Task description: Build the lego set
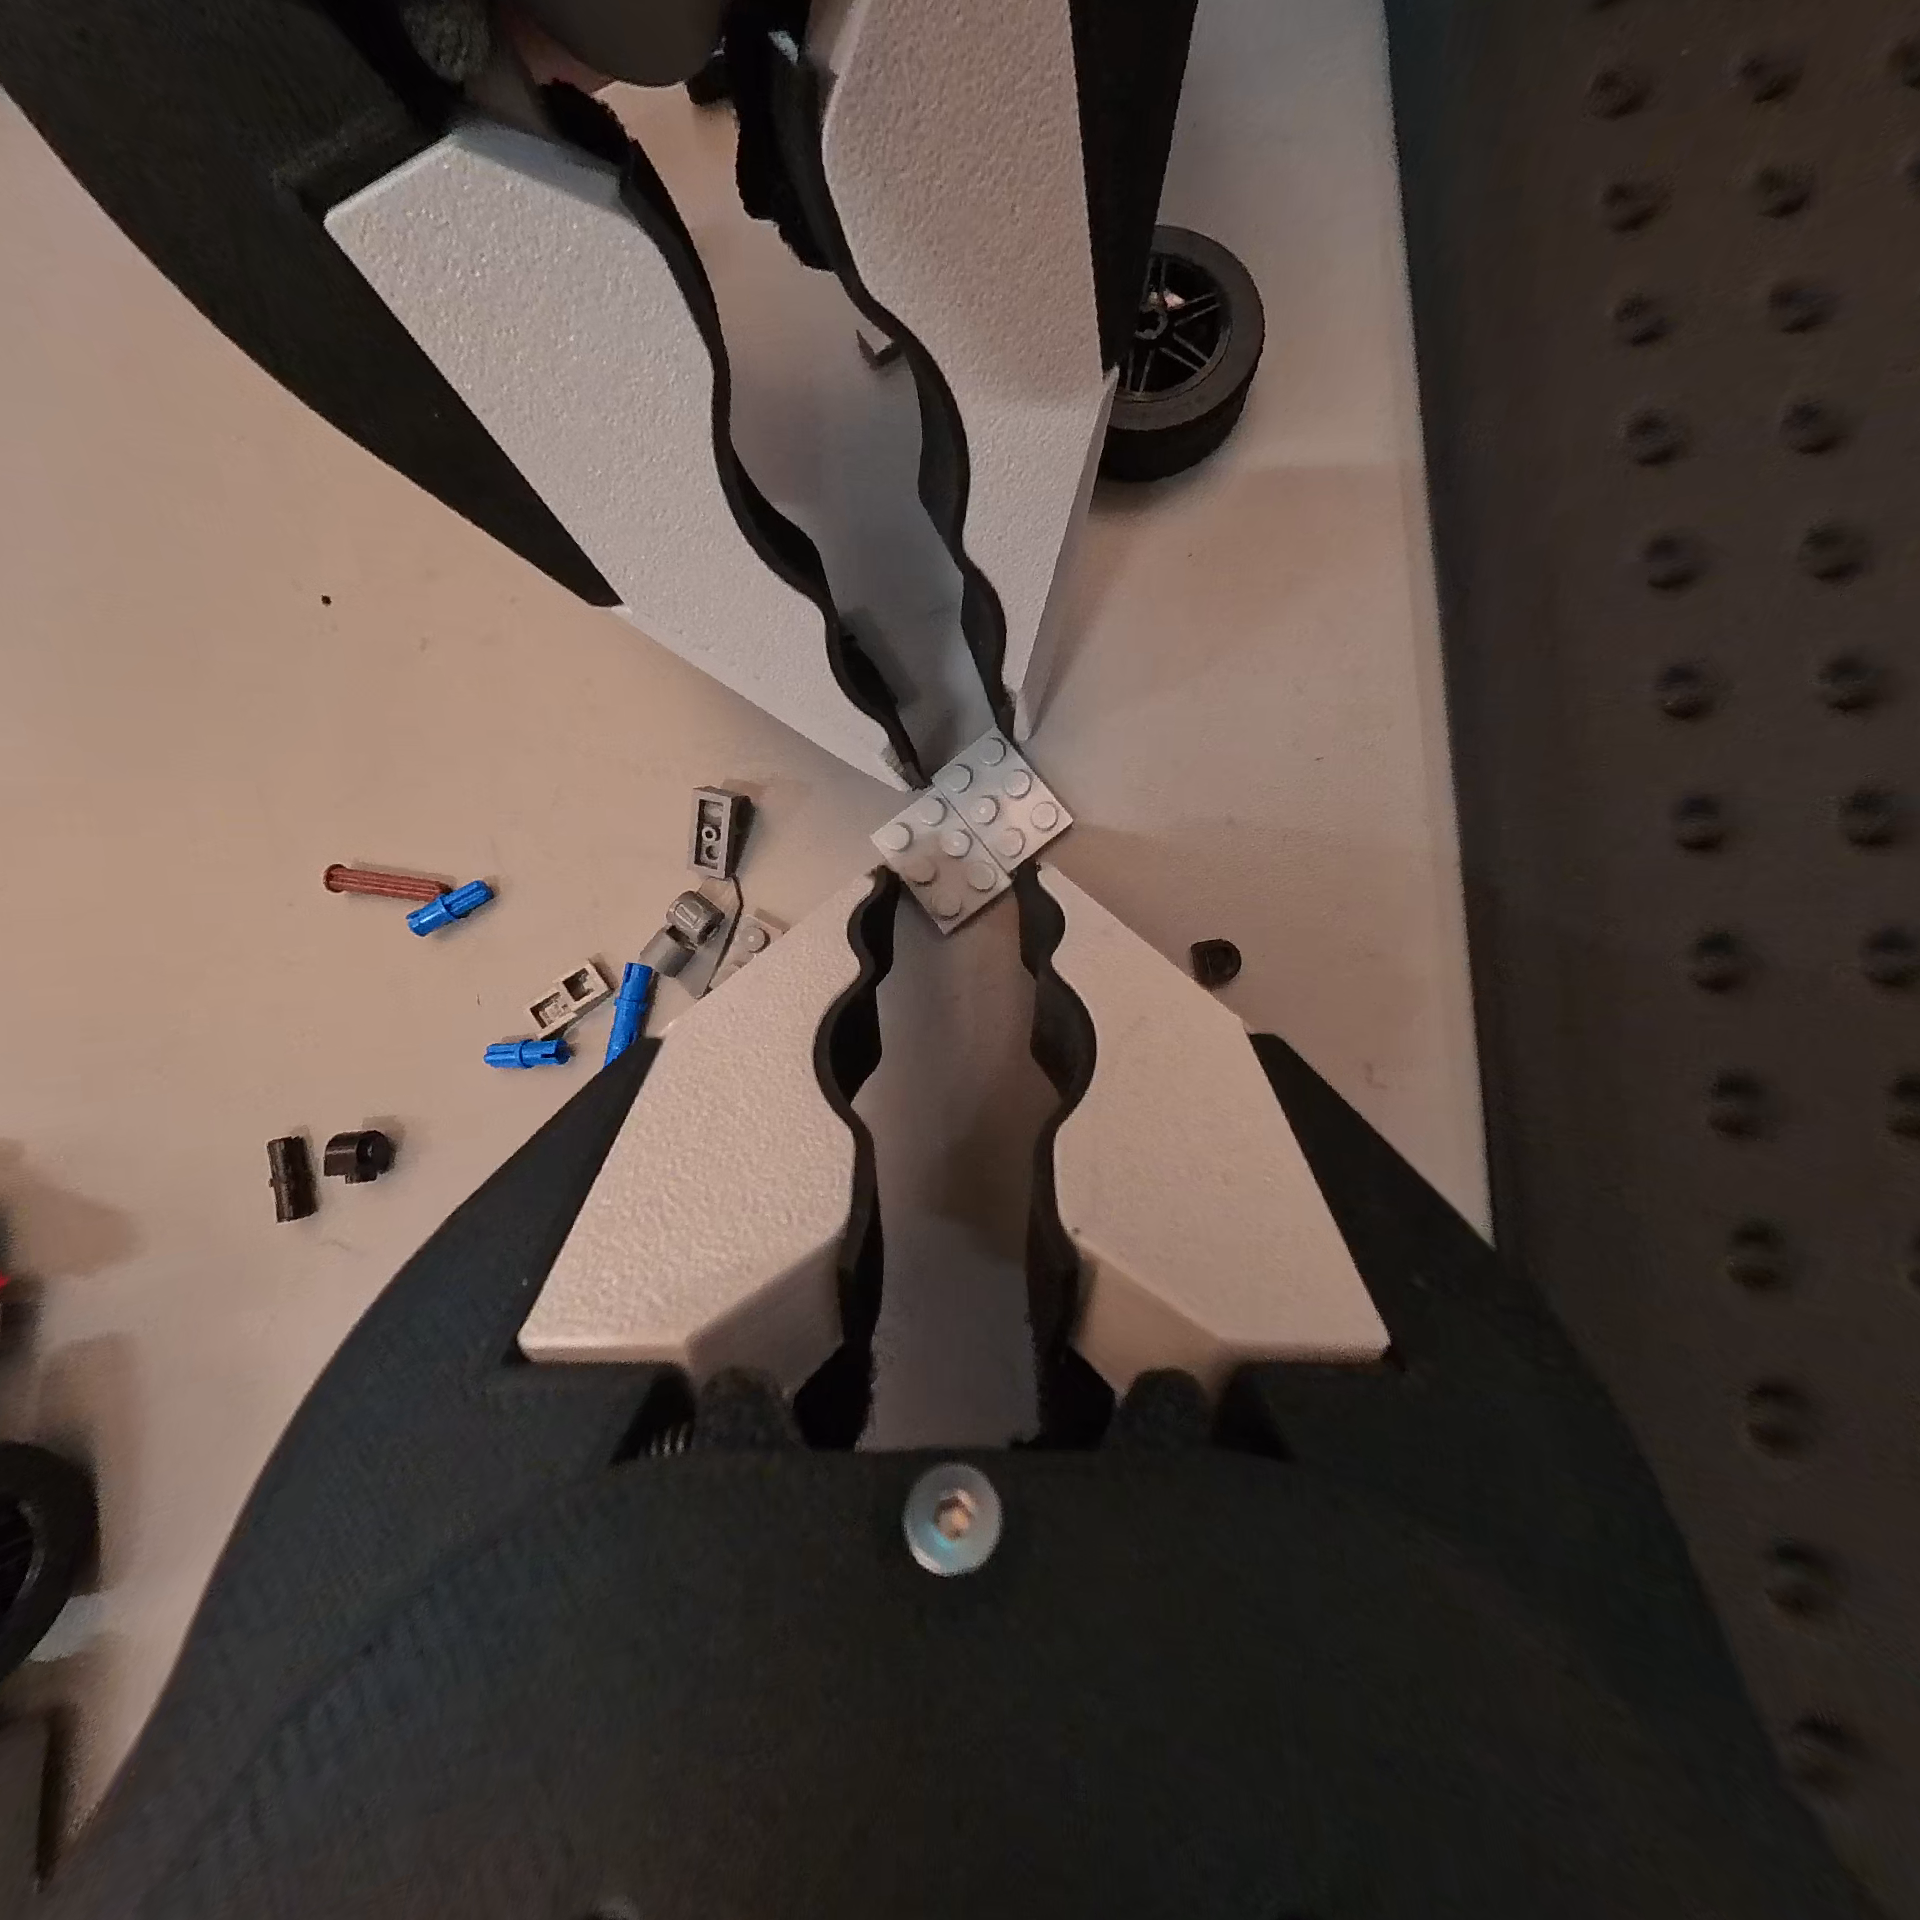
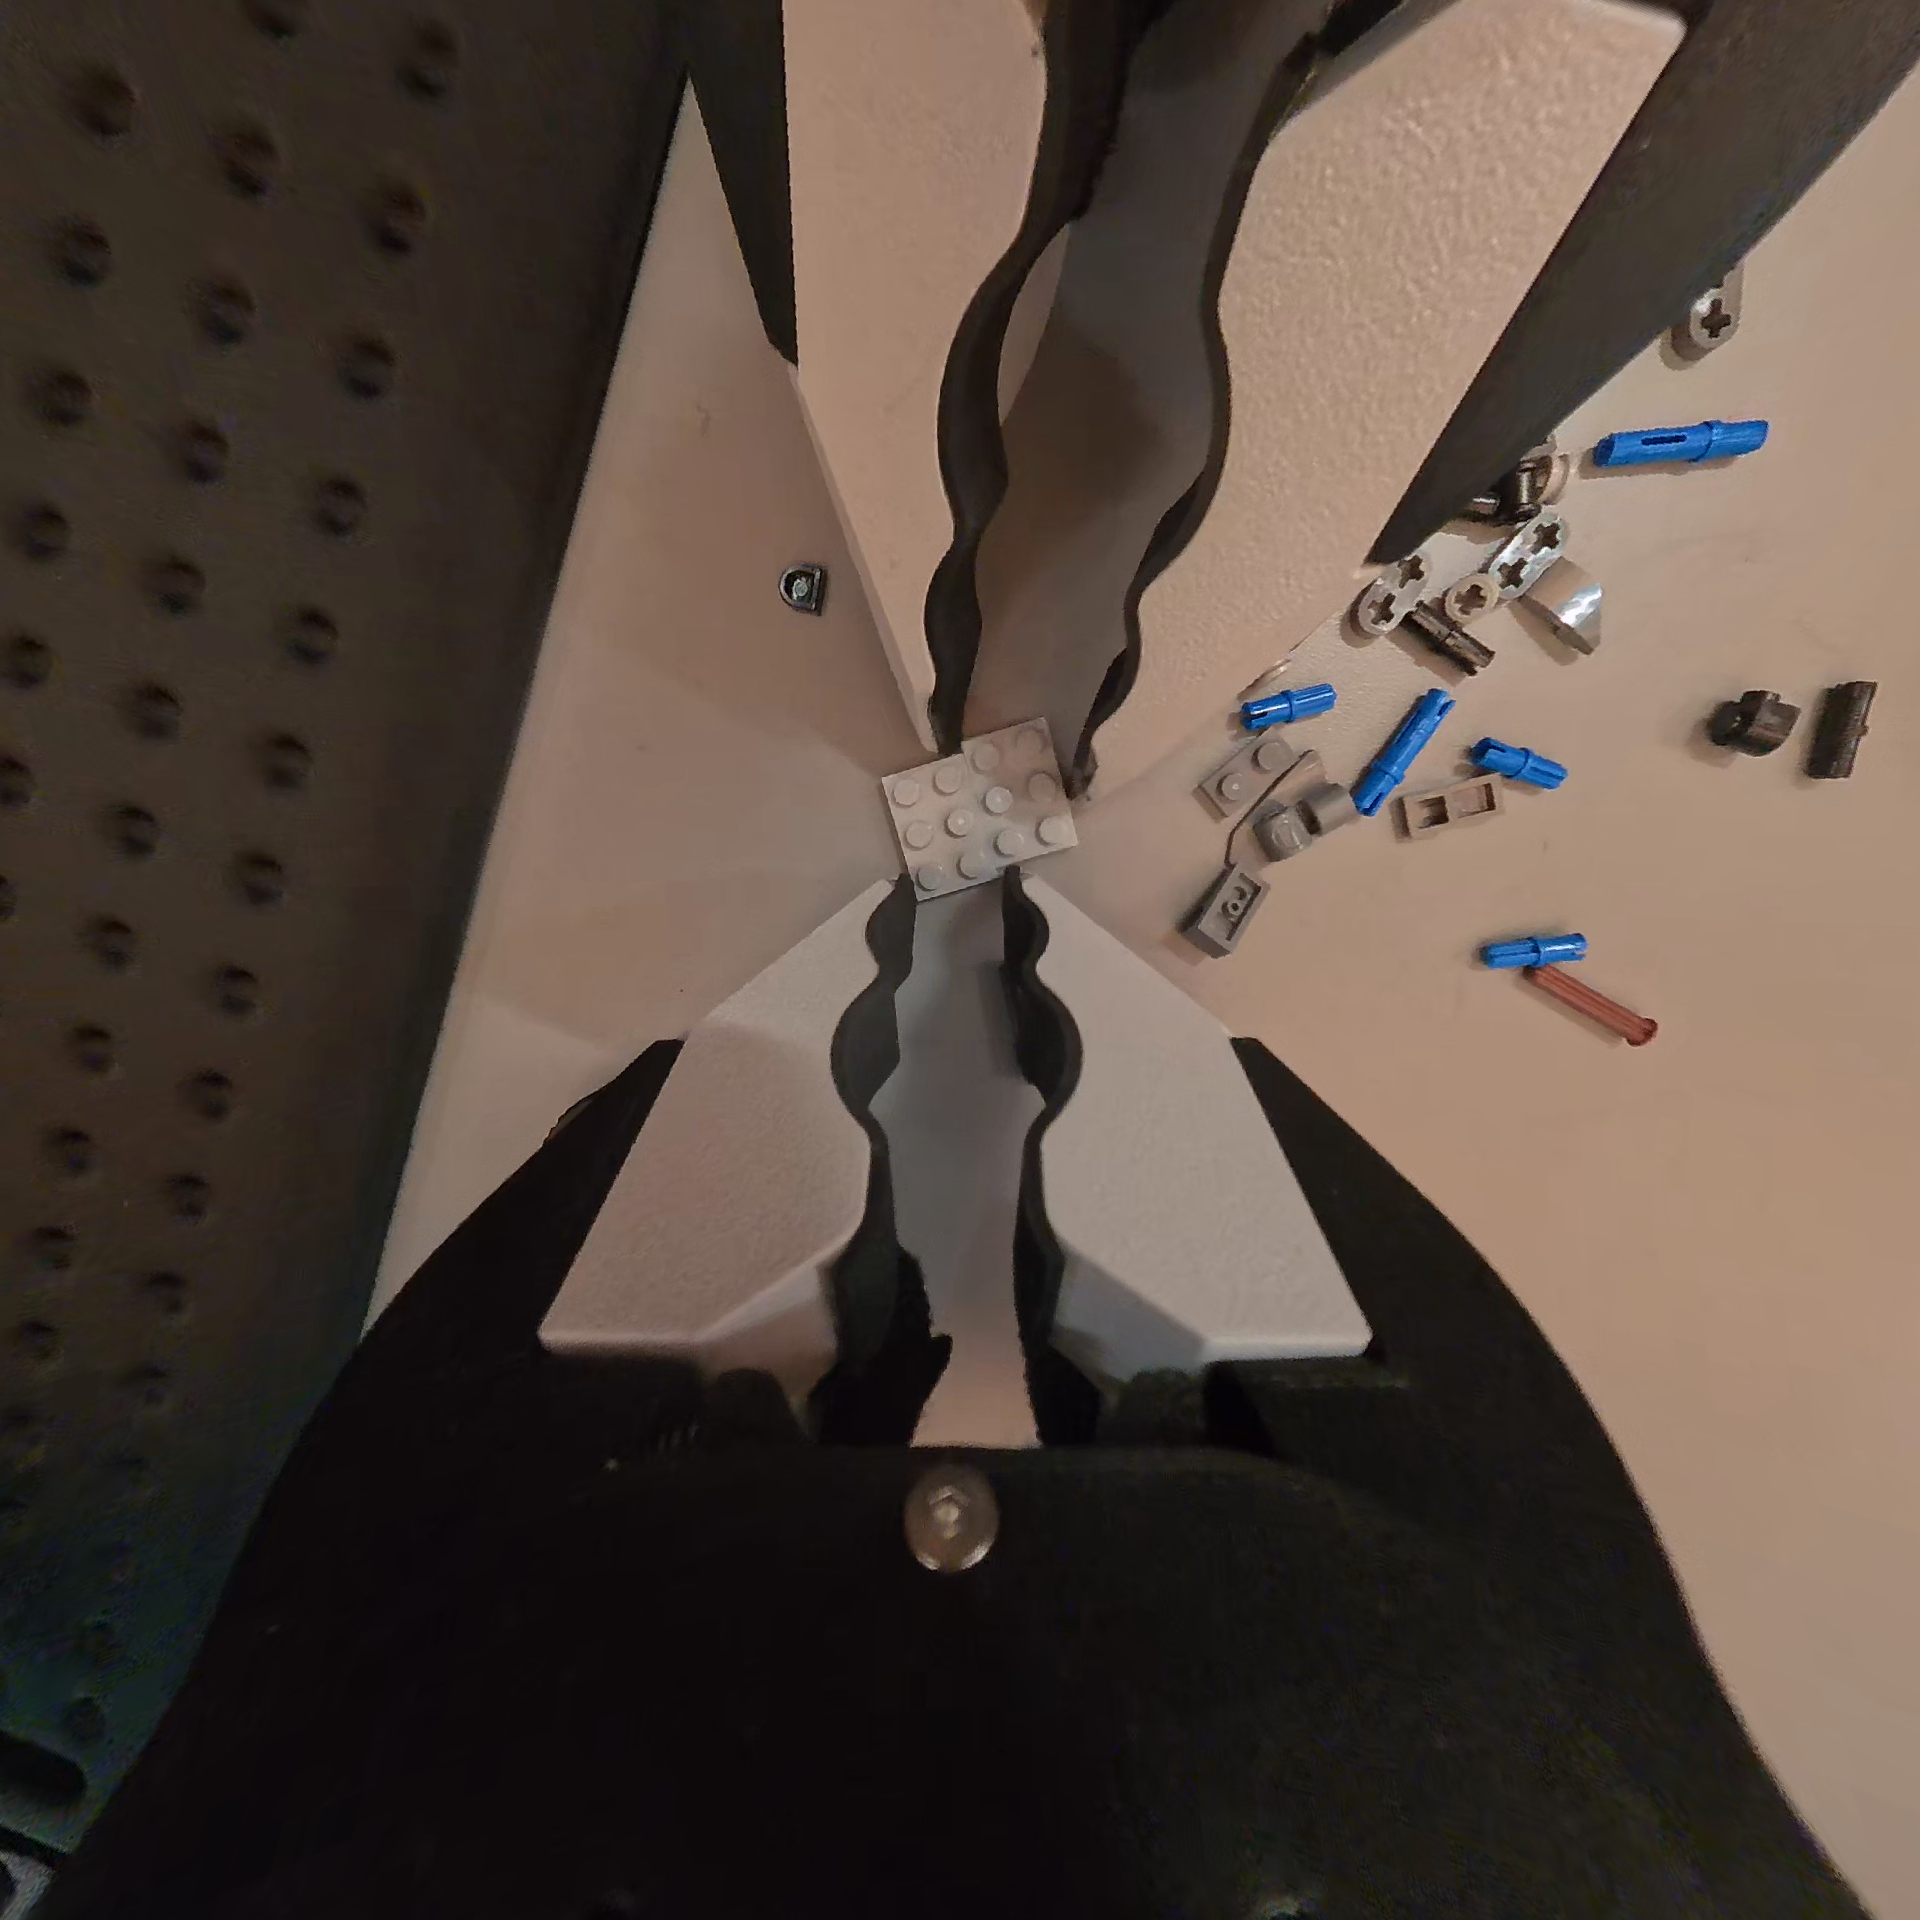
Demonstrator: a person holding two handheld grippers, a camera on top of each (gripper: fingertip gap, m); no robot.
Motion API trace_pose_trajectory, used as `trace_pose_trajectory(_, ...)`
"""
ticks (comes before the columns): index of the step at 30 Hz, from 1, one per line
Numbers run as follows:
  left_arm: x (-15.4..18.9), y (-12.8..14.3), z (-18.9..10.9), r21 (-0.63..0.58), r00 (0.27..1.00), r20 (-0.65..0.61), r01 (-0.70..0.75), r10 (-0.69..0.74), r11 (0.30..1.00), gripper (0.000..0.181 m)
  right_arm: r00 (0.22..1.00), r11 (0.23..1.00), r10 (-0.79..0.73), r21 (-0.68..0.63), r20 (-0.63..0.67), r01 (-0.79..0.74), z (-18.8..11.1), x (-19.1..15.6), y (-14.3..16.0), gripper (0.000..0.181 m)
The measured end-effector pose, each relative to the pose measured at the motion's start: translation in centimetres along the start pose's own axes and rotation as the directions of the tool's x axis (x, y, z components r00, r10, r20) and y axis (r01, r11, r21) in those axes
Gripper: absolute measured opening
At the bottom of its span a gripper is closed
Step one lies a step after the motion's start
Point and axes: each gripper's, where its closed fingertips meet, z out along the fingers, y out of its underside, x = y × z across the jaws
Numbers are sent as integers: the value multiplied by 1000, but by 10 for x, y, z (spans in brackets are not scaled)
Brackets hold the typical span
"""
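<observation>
Left wrist view
- left gripper (image 1: 951,899): pinching the near end of the grey plates (image 1: 971,831); fingers narrowed onto the edge, likely to brace the piece.
- right gripper (image 1: 961,743): comes in from the far side, tips pinching the opposite end; opposed grip reads as pressing the two parts together.
- grey plates: two studded plates, overlapped, studs up, held between the two grippers over the counter (image 1: 208,675); can't tell if touching it.
- loose parts, left: blue pins (image 1: 449,909), brown axle (image 1: 387,881), small grey bricks (image 1: 717,826), black connectors (image 1: 358,1153); spread out so single pieces can be picked.
- wheel (image 1: 1184,358): far right, on its side near the counter edge.
- dark perforated mat (image 1: 1714,831): right of the counter.

Right wrist view
- right gripper (image 2: 956,894): closed onto the near edge of the grey plates (image 2: 977,805).
- left gripper (image 2: 1013,743): far side, pinching the other end.
- loose parts, right: blue pins (image 2: 1403,750), grey bricks (image 2: 1231,912), brown axle (image 2: 1590,1006), grey cross-hole connectors (image 2: 1455,597).
- small black piece (image 2: 802,590): alone, far left of the plates.
- step (judgement): joining or seating the plates; build barely begun, most parts unused.
</observation>
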Motion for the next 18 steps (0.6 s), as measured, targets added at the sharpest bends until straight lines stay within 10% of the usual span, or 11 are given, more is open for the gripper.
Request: trace_pose_trajectory(18, 1, 2, -2, -11, 1000, -14, -23, 23, 1000, 19, 1000, 1000, 6, 1, 8, -6, 0, -1, 0, 11)
